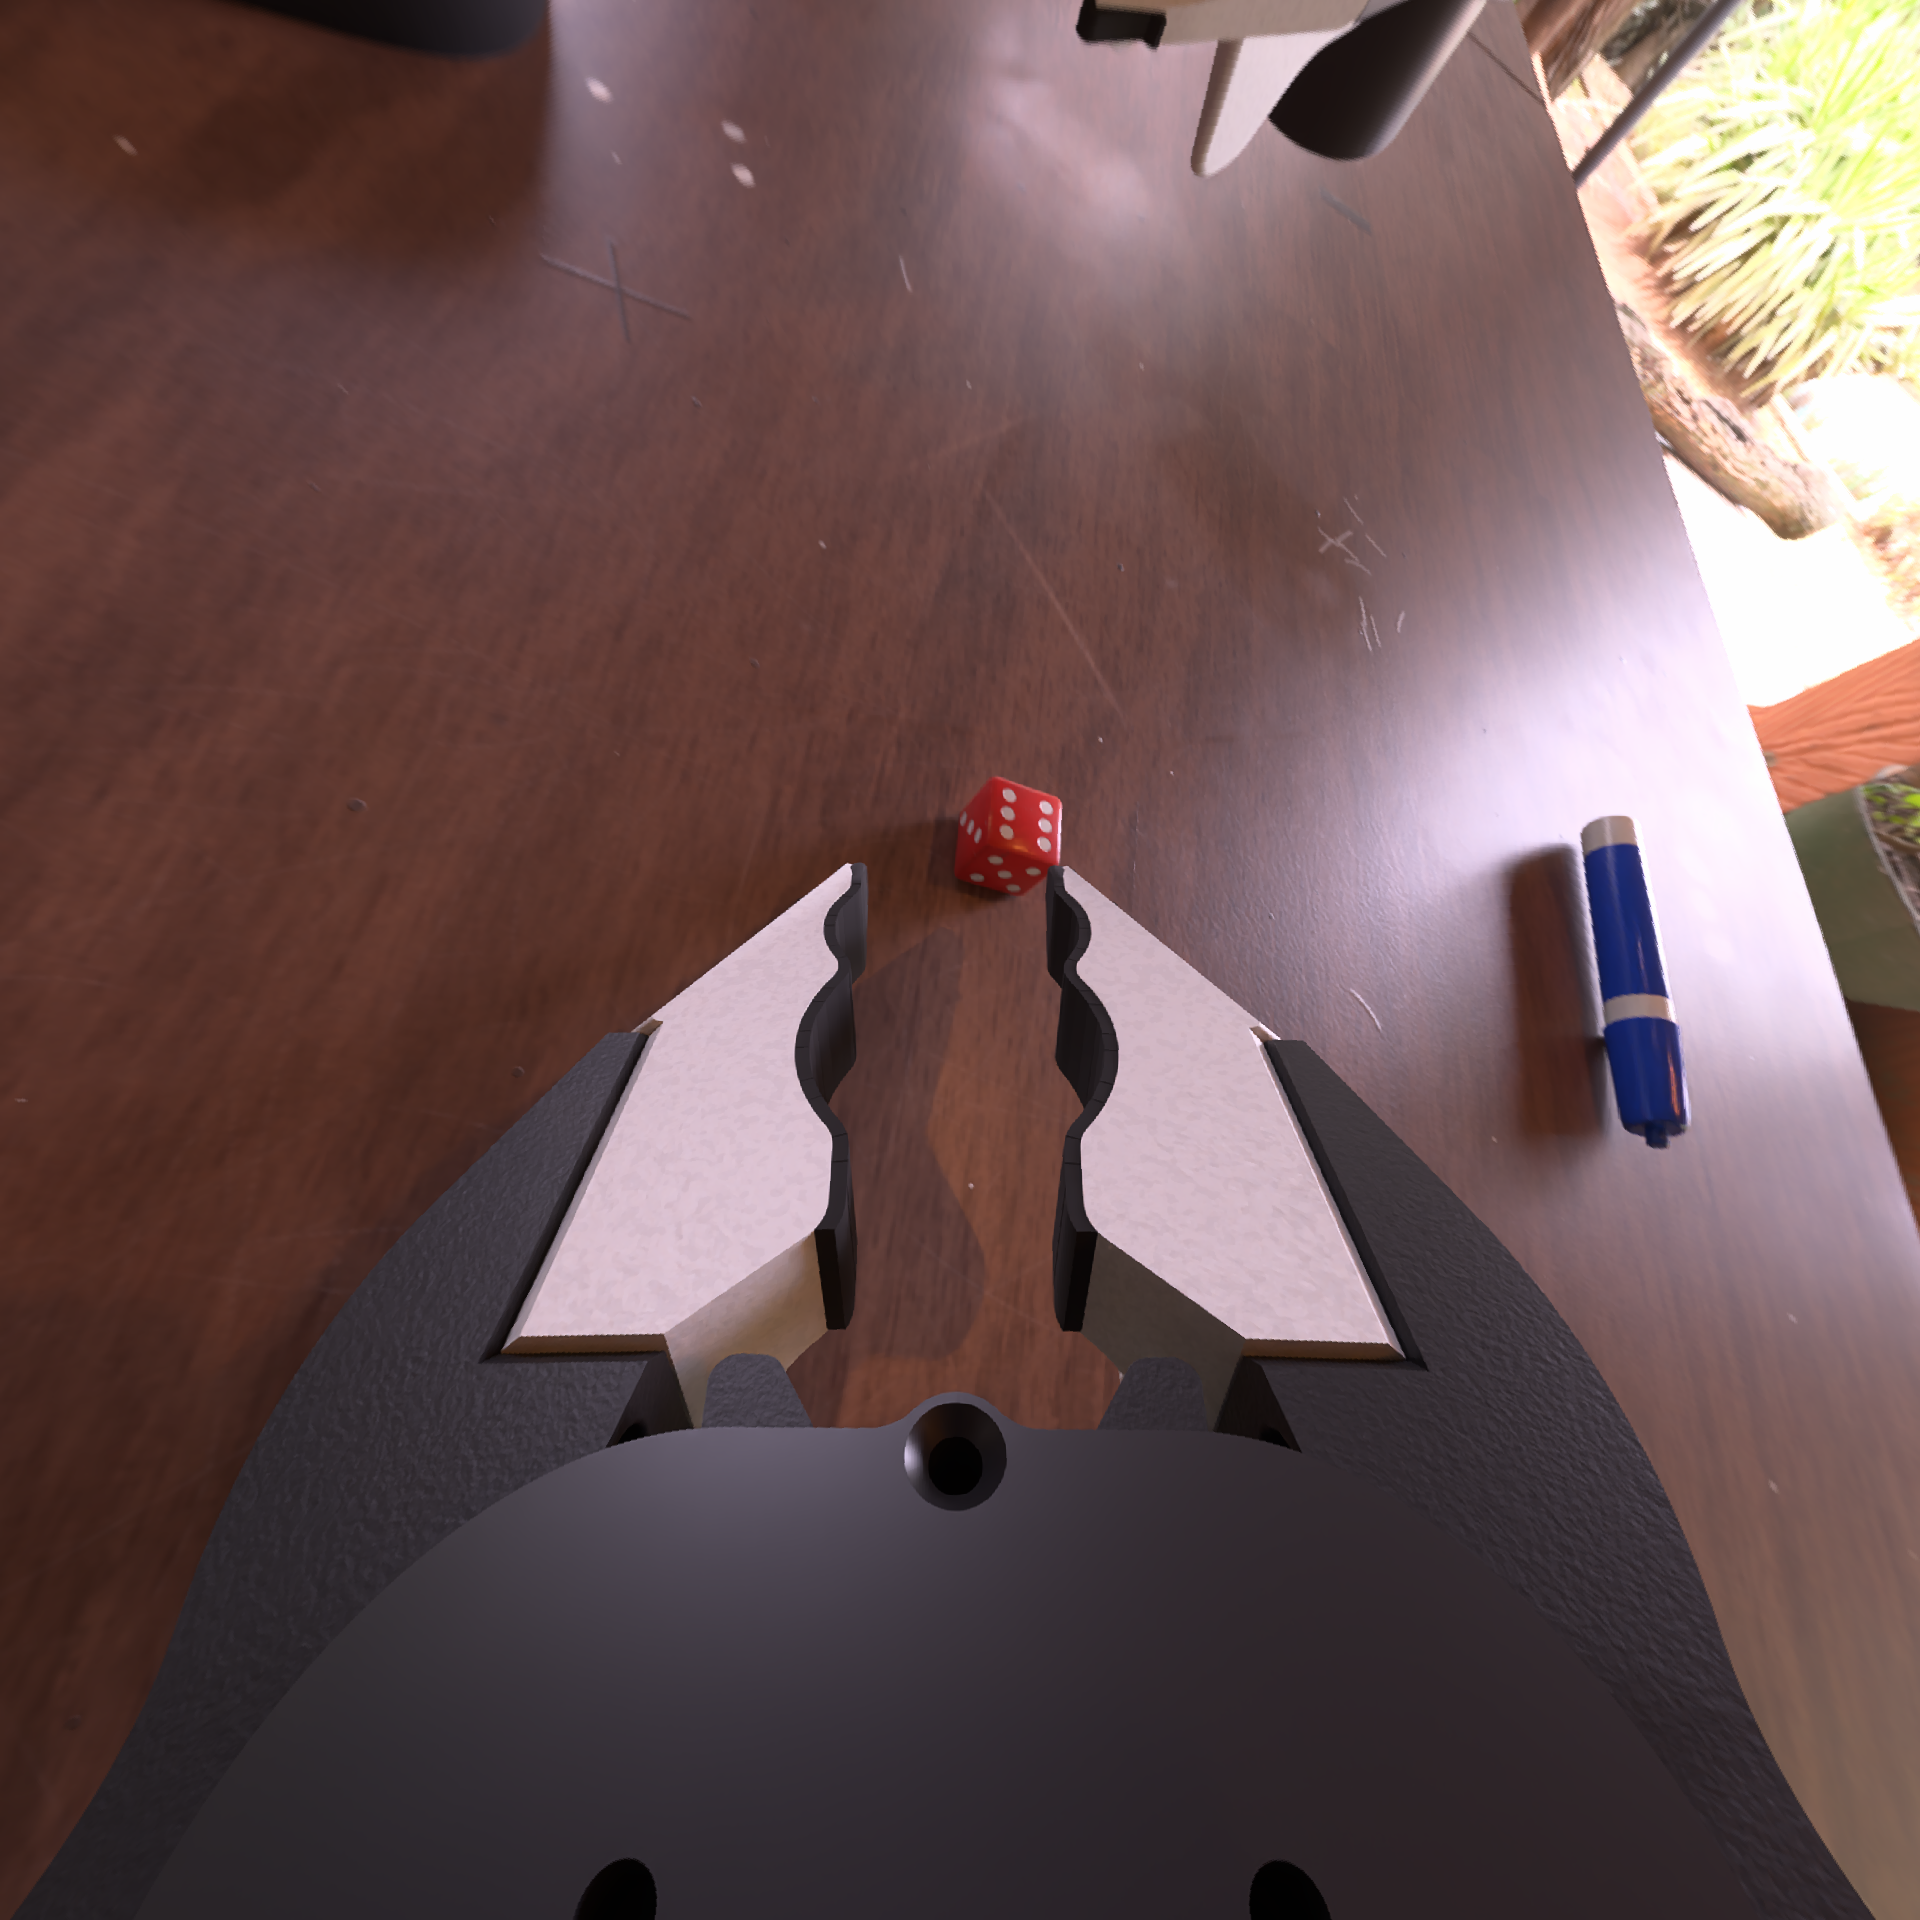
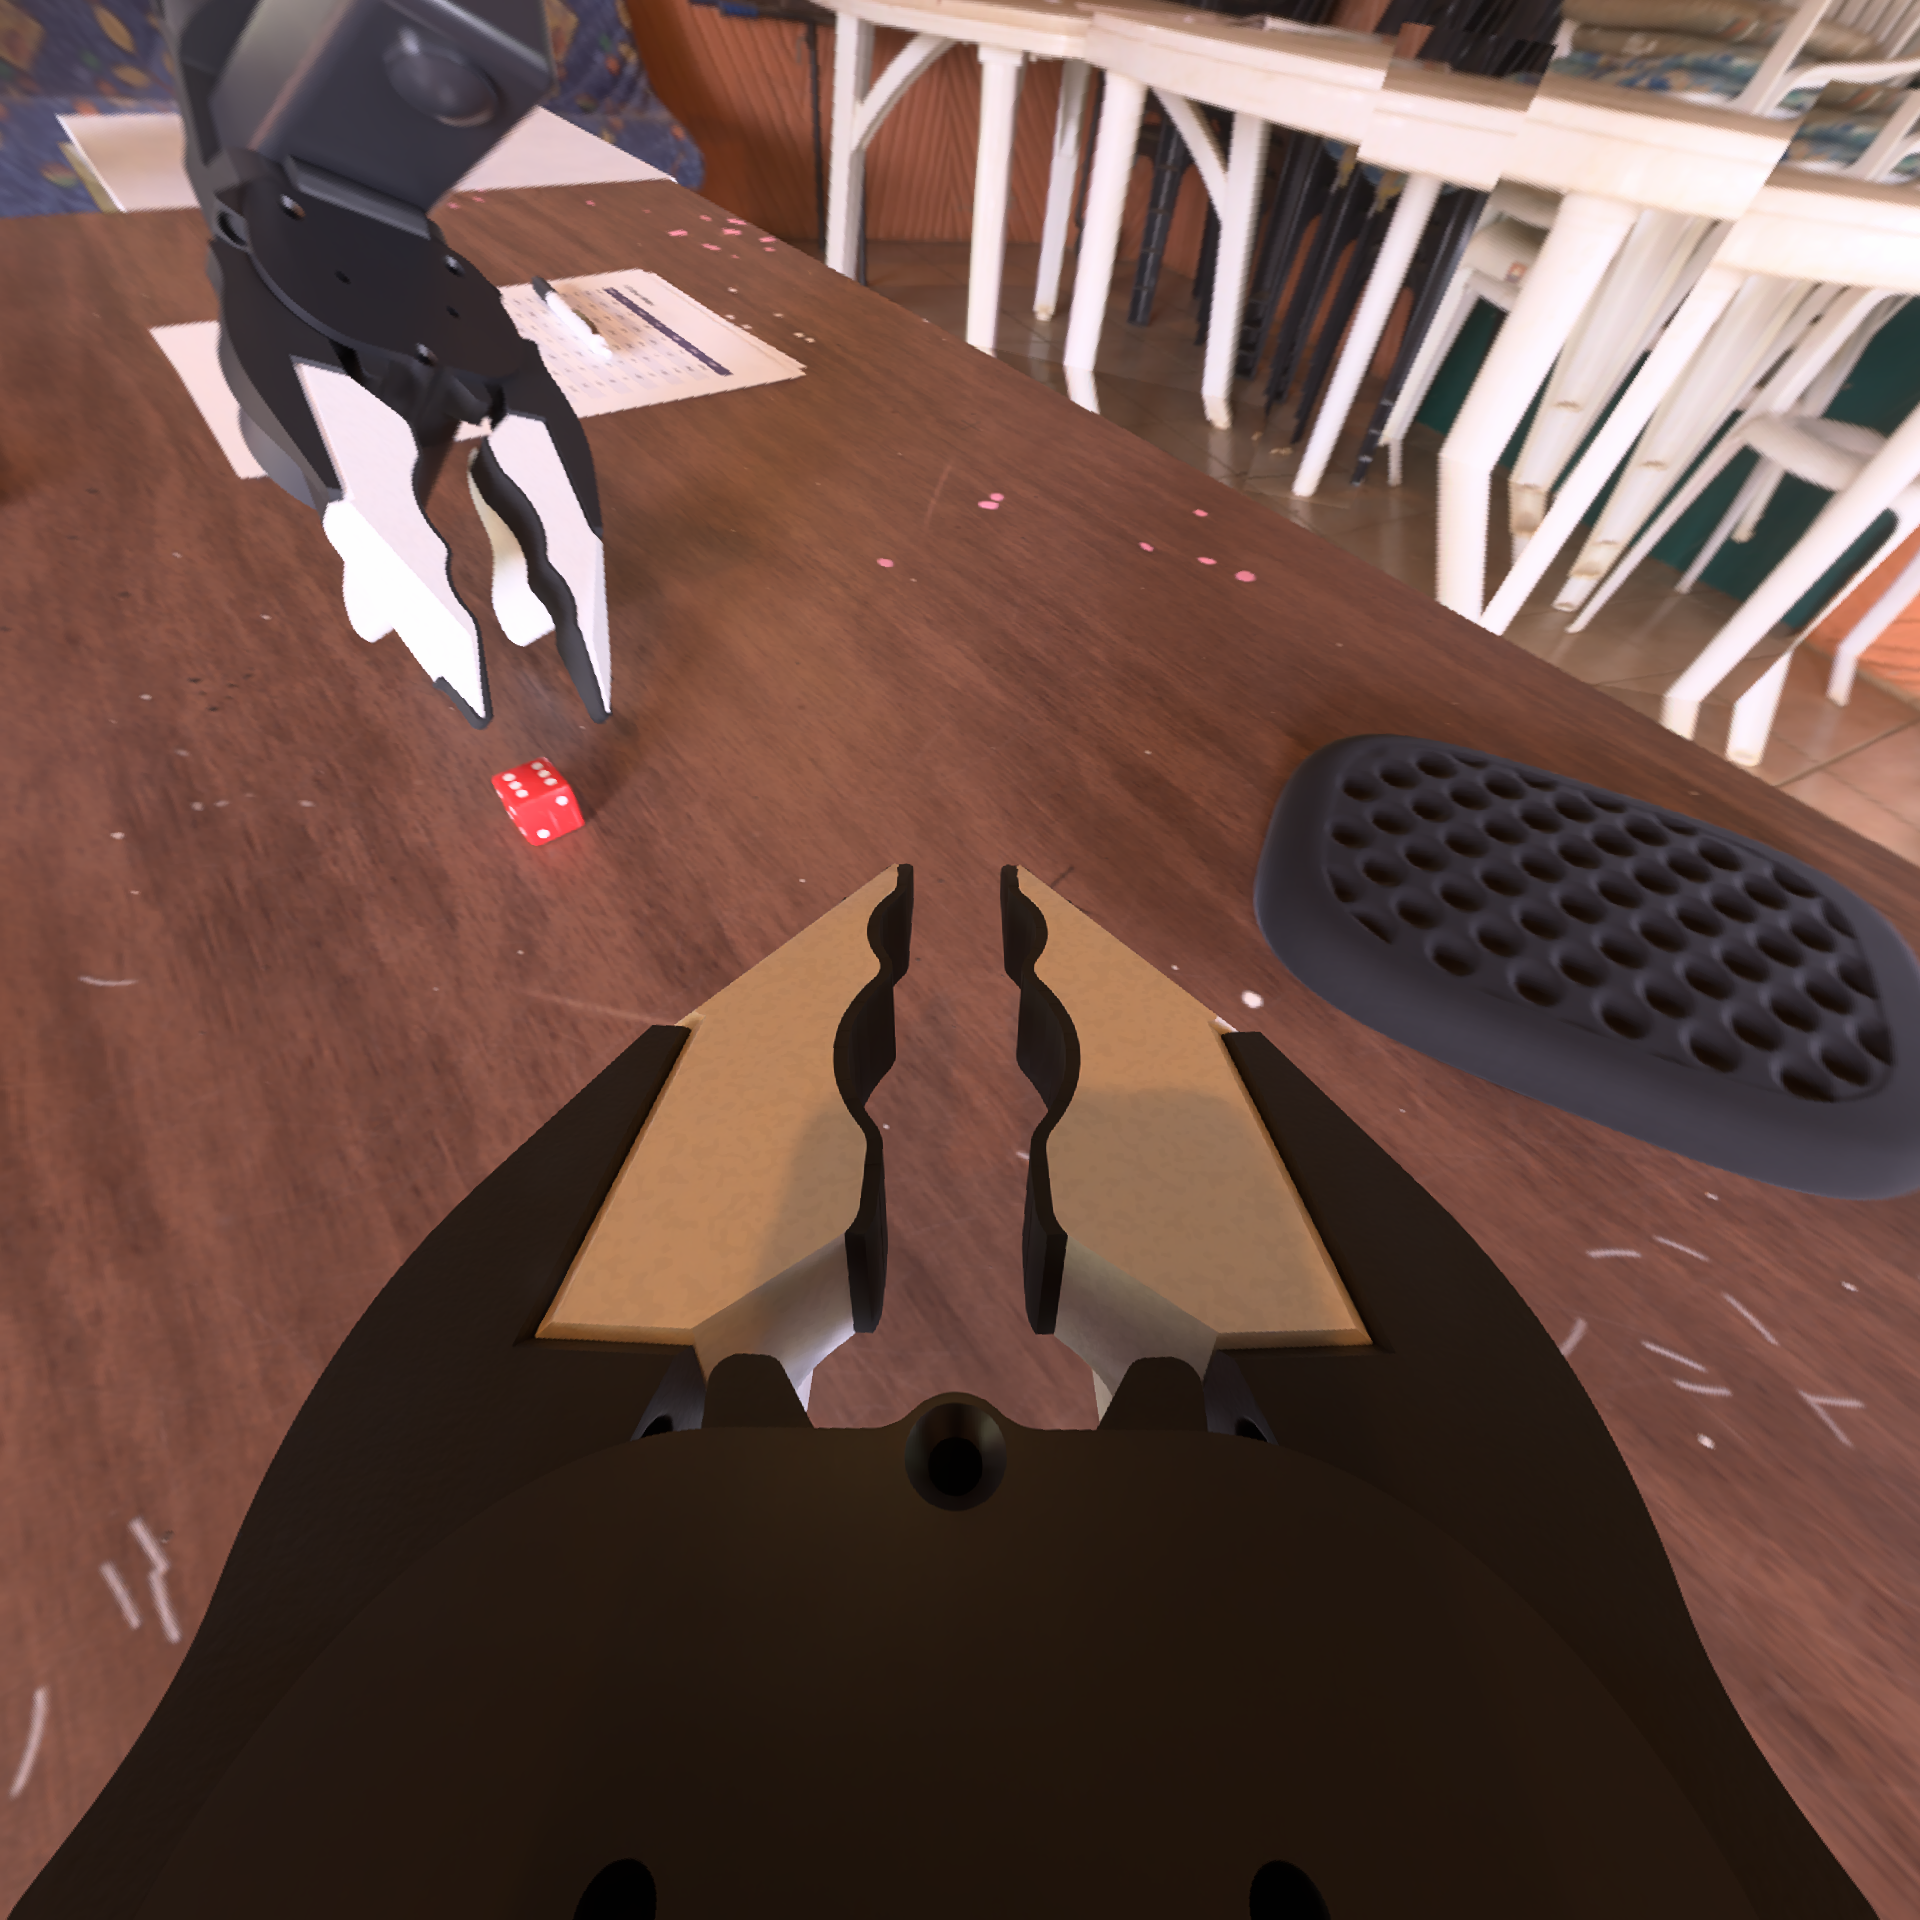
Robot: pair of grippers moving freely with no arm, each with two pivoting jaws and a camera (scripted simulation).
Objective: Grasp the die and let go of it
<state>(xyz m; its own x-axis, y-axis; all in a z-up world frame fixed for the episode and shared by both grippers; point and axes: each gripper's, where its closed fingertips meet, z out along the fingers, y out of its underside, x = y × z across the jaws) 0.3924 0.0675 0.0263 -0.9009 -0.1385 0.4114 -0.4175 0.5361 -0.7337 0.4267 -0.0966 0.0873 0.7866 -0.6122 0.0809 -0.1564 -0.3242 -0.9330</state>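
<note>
A small red die (image 1: 1008,834) with white pips lies on the dark wooden table (image 1: 520,623), just beyond my left gripper's right fingertip. My left gripper (image 1: 954,871) is open and empty, its tips a little above the table. In the right wrist view the die (image 2: 536,801) sits on the table just in front of the left gripper (image 2: 540,712), which hangs over it with jaws apart. My right gripper (image 2: 956,871) is open with a narrow gap and holds nothing; the die is ahead of it and to its left.
A blue and white cylinder (image 1: 1631,977) lies near the table's right edge in the left wrist view. A black perforated oval pad (image 2: 1590,956) lies right of my right gripper. Paper sheets (image 2: 644,343) lie at the far side. White chairs (image 2: 1558,312) stand beyond the table edge.
</note>
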